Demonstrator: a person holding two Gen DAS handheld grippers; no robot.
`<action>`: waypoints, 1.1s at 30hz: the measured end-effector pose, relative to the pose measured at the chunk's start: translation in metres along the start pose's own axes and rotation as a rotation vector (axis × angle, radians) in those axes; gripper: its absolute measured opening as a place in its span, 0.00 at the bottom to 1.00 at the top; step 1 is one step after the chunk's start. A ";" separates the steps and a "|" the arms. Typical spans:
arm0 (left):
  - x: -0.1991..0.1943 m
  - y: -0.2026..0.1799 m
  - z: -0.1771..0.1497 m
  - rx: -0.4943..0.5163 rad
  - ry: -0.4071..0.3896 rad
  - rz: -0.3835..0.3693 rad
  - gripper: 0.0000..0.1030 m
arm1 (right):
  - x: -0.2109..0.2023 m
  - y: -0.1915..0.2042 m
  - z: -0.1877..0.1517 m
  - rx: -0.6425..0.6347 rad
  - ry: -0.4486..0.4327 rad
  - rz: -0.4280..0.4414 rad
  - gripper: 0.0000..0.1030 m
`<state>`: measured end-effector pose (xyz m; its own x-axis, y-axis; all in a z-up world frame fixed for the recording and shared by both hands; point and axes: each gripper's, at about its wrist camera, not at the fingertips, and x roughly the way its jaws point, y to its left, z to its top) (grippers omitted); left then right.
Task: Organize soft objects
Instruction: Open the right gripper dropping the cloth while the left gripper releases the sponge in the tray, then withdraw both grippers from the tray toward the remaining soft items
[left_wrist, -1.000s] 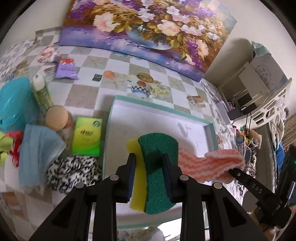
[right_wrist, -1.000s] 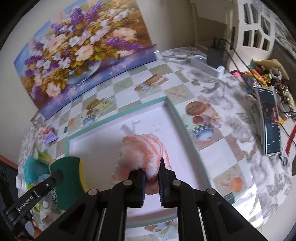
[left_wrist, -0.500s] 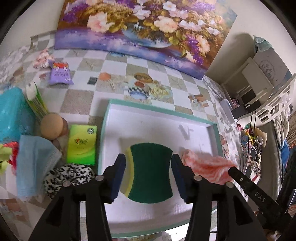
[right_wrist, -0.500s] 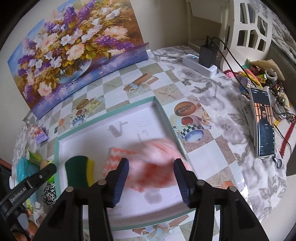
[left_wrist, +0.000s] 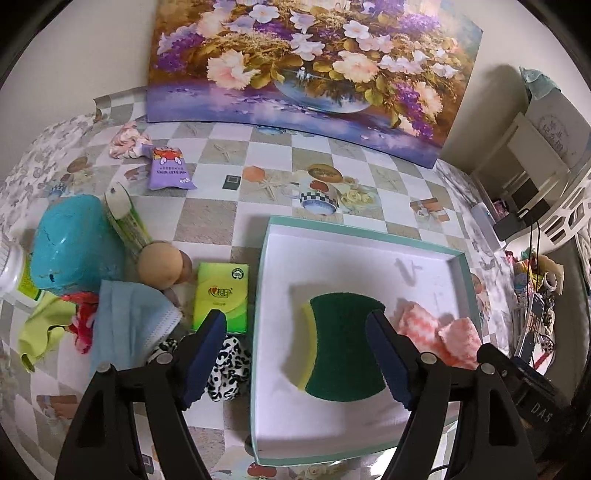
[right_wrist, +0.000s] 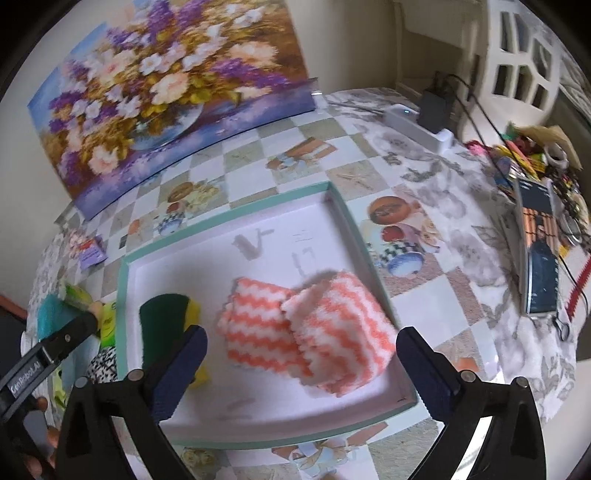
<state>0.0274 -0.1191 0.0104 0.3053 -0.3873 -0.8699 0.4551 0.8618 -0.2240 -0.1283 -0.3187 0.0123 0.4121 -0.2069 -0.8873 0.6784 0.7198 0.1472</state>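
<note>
Sponge (left_wrist: 343, 354), green scouring face up with a yellow edge on its left, lay flat on the white floor of the teal-rimmed tray (left_wrist: 362, 236). Sat loose between the wide-spread fingers of the left gripper (left_wrist: 295, 358), touched by neither blue pad. Showed again at the tray's left side in the right wrist view (right_wrist: 166, 314).

Pink-and-white zigzag cloth (right_wrist: 306, 332) rested folded in two overlapping lumps on the tray floor, just right of the sponge and near the tray's right wall. Lay free between the parted fingers of the right gripper (right_wrist: 301, 365), with clear gaps on both sides. Appeared partly hidden behind the left gripper's right finger in the left wrist view (left_wrist: 439, 332).

Outside the tray, on the checkered tablecloth (left_wrist: 210, 218), left of the rim: green tissue pack (left_wrist: 221, 295) just beside the tray wall, black-and-white spotted fabric (left_wrist: 229, 365) below it, pale blue face mask (left_wrist: 129, 325), tan ball (left_wrist: 160, 264), teal container (left_wrist: 70, 247), yellow-green cloth (left_wrist: 37, 332), purple packet (left_wrist: 170, 170) farther back. Flower painting (left_wrist: 314, 62) leaned against the wall behind. Phone (right_wrist: 539, 258) lay on the table well right of the tray.
</note>
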 end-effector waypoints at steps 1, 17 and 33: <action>-0.002 0.000 0.000 0.001 -0.004 0.002 0.76 | 0.000 0.002 0.000 -0.009 -0.003 0.005 1.00; -0.037 0.022 0.000 -0.067 -0.039 -0.001 0.76 | -0.019 0.014 -0.004 -0.023 -0.060 0.143 1.00; -0.092 0.130 -0.005 -0.281 -0.101 0.258 0.77 | -0.040 0.082 -0.021 -0.150 -0.117 0.337 1.00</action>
<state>0.0540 0.0301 0.0593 0.4667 -0.1644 -0.8690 0.1104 0.9857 -0.1272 -0.1016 -0.2371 0.0506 0.6695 -0.0106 -0.7428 0.4004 0.8474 0.3488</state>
